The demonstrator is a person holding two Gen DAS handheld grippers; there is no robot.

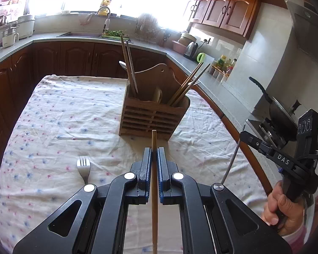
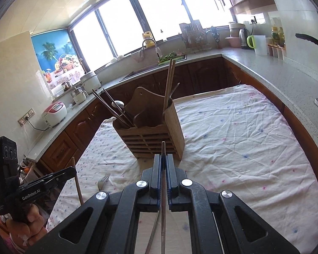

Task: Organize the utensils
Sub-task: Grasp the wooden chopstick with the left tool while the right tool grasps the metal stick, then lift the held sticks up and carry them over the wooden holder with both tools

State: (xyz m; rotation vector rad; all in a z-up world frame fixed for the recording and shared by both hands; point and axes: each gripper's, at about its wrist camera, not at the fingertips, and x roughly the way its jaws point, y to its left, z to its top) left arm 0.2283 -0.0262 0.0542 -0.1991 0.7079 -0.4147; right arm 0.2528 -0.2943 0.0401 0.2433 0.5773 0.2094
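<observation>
Two grippers are up over the cloth-covered table (image 1: 63, 110), one in each hand. The left gripper (image 1: 154, 154) has its jaws pinched narrow on one wooden chopstick (image 1: 154, 201), which runs straight up the lower middle of its own view and pokes a little past the tips. The right gripper (image 2: 163, 160) is pinched just as narrow on one metal chopstick (image 2: 163, 211); a second thin metal rod shows beside it lower down, and I cannot tell whether that one is gripped.

One wooden utensil holder (image 1: 153, 117) stands in the centre of both views, on the cloth. In the left wrist view its left compartment holds two dark chopsticks and one spoon (image 1: 123, 64); its right compartment holds about three wooden chopsticks (image 1: 188, 86) and one fork, only its tines showing.

One fork (image 1: 84, 168) lies on the cloth at lower left, tines pointing away.
</observation>
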